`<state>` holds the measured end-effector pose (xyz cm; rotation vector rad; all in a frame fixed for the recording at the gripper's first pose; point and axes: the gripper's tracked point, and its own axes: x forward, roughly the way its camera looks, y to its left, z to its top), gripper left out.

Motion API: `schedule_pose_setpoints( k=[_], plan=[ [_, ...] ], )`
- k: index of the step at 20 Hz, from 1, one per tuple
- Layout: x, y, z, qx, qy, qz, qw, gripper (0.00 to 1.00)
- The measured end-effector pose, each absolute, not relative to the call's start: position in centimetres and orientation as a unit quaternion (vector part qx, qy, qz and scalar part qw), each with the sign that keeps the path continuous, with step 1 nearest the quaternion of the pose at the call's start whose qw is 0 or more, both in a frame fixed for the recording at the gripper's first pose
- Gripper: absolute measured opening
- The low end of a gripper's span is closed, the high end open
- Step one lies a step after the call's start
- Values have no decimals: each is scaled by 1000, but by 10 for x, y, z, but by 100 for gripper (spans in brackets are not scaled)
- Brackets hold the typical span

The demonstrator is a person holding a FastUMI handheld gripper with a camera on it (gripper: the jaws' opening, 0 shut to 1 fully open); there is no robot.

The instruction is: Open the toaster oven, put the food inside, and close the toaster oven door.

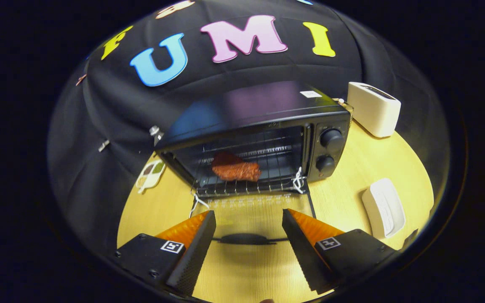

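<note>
1. Black toaster oven (263,126) sits on a pale wood table (352,181), against the black cloth wall (112,109). Two knobs (331,139) are stacked on its right panel.
2. Oven door (255,210) is open, folded down flat toward the gripper; its glass shows the table through it. The dark door handle (246,239) lies between the fingers, untouched.
3. Food (235,168), a reddish-brown piece, rests on the wire rack (246,185) inside the oven cavity, left of centre.
4. Gripper (249,235) fingers are spread wide apart, gripping nothing. They hover just in front of the door's outer edge; the oven is beyond them.
5. White string loops (298,182) hang at the door's hinge corners.
6. Cream pop-up toaster (373,108) stands right of the oven, near its back corner.
7. White flat ribbed object (383,207) lies on the table right of the door; can't tell what it is.
8. Small card with coloured patches (150,173) lies left of the oven.
</note>
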<state>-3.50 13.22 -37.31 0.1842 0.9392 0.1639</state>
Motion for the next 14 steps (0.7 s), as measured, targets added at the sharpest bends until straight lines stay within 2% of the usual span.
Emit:
schedule_pose_setpoints(
  k=[7, 14],
  plan=[
    [-108, 162, -409, 57, 514, 107, 849, 98],
    [-112, 158, -443, 0, 534, 80, 842, 99]
  ],
)
